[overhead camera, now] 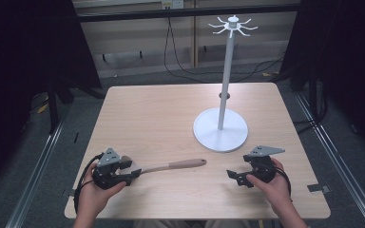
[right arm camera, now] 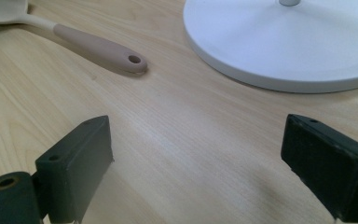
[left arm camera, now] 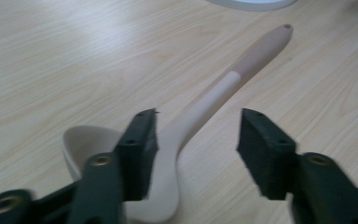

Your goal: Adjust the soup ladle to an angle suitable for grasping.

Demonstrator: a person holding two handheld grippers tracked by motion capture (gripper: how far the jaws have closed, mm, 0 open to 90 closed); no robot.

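Left gripper (left arm camera: 193,154) jaws apart astride spoon (left arm camera: 200,112) neck near table (overhead camera: 171,102) front edge; centre, then clamp. Right gripper (right arm camera: 196,168) apart, idle.

A wooden table (overhead camera: 171,109) is standing on a grey floor (overhead camera: 342,156); a long spoon (overhead camera: 171,166) is lying flat near the table's front edge, its bowl pointing left; a white stand (overhead camera: 220,129) with a round base is sitting on the table behind it, toward the right.
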